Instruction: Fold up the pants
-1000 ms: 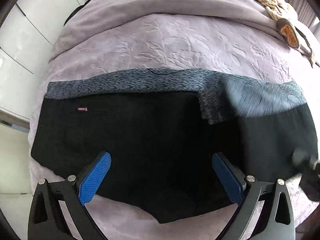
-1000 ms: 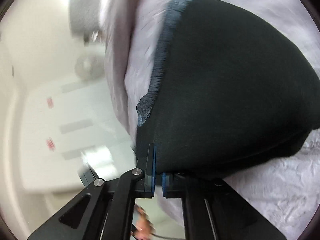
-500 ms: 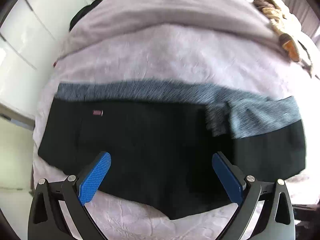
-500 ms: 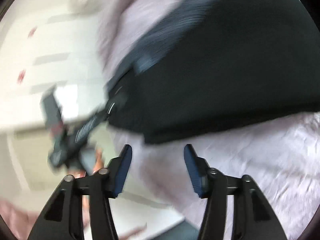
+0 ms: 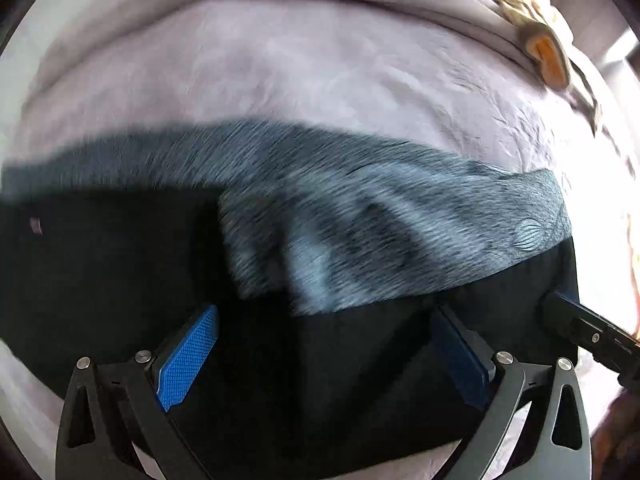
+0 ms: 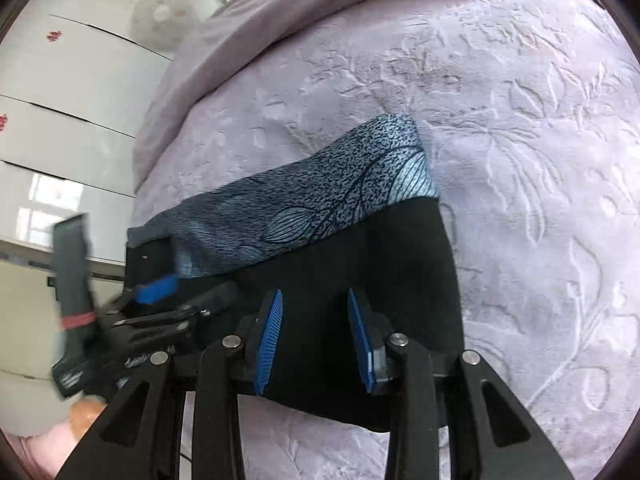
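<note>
Your folded black pants with the grey leaf-print waistband (image 6: 344,232) lie flat on the embossed lilac bedspread (image 6: 520,128). Your left gripper (image 5: 324,356) hangs wide apart above them; your right gripper (image 6: 316,336), jaws just narrowing, holds nothing.

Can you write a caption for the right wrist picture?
Right gripper, jaws apart, over black pants with a patterned grey band, folded on a lilac bedspread.

Bed (image 6: 520,120), covered with a pale lilac plush blanket embossed with a leaf pattern. Lying directly on it: black pants (image 6: 360,264) with a blue-grey leaf-print waistband, folded, near the edge; a tan and orange fabric item (image 5: 536,40) far off, blurred.
</note>
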Demonstrator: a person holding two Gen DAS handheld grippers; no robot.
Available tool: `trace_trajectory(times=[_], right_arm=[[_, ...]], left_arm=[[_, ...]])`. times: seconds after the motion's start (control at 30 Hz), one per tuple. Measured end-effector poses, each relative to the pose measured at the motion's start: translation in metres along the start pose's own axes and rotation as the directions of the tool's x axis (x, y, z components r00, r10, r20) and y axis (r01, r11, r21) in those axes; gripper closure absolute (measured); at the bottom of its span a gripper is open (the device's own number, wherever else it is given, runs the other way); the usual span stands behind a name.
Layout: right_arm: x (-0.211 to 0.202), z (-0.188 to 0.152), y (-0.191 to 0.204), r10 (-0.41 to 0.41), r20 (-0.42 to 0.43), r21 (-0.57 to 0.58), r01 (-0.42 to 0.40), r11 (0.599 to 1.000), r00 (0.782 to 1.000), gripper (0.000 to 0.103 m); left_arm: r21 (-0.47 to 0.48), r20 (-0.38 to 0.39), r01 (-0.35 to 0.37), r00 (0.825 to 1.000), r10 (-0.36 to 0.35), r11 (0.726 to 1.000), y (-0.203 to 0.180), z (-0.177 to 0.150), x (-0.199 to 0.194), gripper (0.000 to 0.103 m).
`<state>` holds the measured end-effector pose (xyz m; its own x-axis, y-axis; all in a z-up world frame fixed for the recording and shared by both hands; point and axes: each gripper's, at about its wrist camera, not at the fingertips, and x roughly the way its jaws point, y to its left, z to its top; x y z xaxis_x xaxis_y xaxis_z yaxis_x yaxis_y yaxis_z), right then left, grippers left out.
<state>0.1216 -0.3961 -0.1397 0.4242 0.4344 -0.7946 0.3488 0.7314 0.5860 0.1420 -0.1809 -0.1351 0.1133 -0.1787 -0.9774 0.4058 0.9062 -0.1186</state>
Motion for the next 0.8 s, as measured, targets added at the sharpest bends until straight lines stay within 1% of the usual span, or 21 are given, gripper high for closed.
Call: trace_trajectory(times=[0.1,0.13,0.17,0.2,0.23,0.27,0.3,0.33,0.43,0.5,0.57,0.63,0.67,0.77,0.8], right_arm=[[-0.004,-0.007,-0.001,0.022,-0.006,0.004,-0.022,1.000,1.000,0.065],[-0.007,0.000,-0.002,0.026,-0.015,0.006,-0.026,1.000,1.000,0.065],[-0.011,0.000,0.000,0.027,-0.023,0.002,-0.027,1.000,0.999,0.064],[-0.015,0.000,0.005,0.021,-0.034,-0.007,-0.021,1.000,0.999,0.059],[-0.019,0.000,0.009,0.019,-0.039,-0.016,-0.020,1.000,0.999,0.048],[-0.026,-0.002,0.013,0.024,-0.047,-0.027,-0.026,0.999,0.999,0.042],[-0.036,-0.005,0.013,0.027,-0.055,-0.035,-0.029,0.999,0.998,0.032],[-0.034,-0.004,0.015,0.023,-0.065,-0.044,-0.026,0.999,0.998,0.030],[-0.049,-0.014,0.022,-0.007,-0.095,-0.080,-0.001,0.997,0.995,0.029],[-0.054,-0.020,0.027,-0.046,-0.121,-0.106,0.034,0.994,0.992,0.029],[-0.055,-0.023,0.034,-0.072,-0.125,-0.100,0.060,0.993,0.990,0.029],[-0.054,-0.025,0.045,-0.078,-0.113,-0.098,0.067,0.993,0.991,0.029],[-0.053,-0.026,0.056,-0.096,-0.100,-0.105,0.086,0.991,0.990,0.028],[-0.038,-0.030,0.086,-0.125,-0.077,-0.111,0.116,0.987,0.989,0.027],[-0.030,-0.034,0.101,-0.132,-0.073,-0.108,0.124,0.986,0.989,0.027]], left_arm=[[-0.003,-0.001,-0.106,0.994,0.106,0.994,0.012,-0.007,-0.018,0.000],[-0.006,0.006,-0.133,0.991,0.133,0.991,0.015,-0.010,-0.028,0.000],[-0.012,0.011,-0.153,0.988,0.153,0.988,0.018,-0.014,-0.037,0.000],[-0.025,0.012,-0.176,0.984,0.177,0.984,0.022,-0.018,-0.046,0.000],[-0.041,0.006,-0.197,0.980,0.197,0.980,0.026,-0.023,-0.054,0.000],[-0.057,-0.001,-0.211,0.977,0.212,0.976,0.029,-0.027,-0.061,0.000],[-0.085,-0.008,-0.229,0.973,0.229,0.970,0.035,-0.034,-0.069,0.000],[-0.106,-0.011,-0.235,0.972,0.236,0.966,0.038,-0.038,-0.075,0.000],[-0.181,-0.010,-0.228,0.973,0.230,0.957,0.054,-0.056,-0.089,0.000],[-0.219,-0.016,-0.215,0.976,0.217,0.952,0.069,-0.067,-0.095,0.000],[-0.226,-0.017,-0.204,0.979,0.205,0.952,0.083,-0.069,-0.096,0.000],[-0.219,-0.004,-0.194,0.980,0.198,0.956,0.105,-0.073,-0.100,0.000],[-0.215,0.003,-0.187,0.981,0.193,0.959,0.114,-0.074,-0.099,0.000],[-0.203,0.032,-0.159,0.985,0.169,0.966,0.157,-0.065,-0.103,0.000],[-0.208,0.045,-0.142,0.987,0.154,0.968,0.177,-0.064,-0.105,0.000]])
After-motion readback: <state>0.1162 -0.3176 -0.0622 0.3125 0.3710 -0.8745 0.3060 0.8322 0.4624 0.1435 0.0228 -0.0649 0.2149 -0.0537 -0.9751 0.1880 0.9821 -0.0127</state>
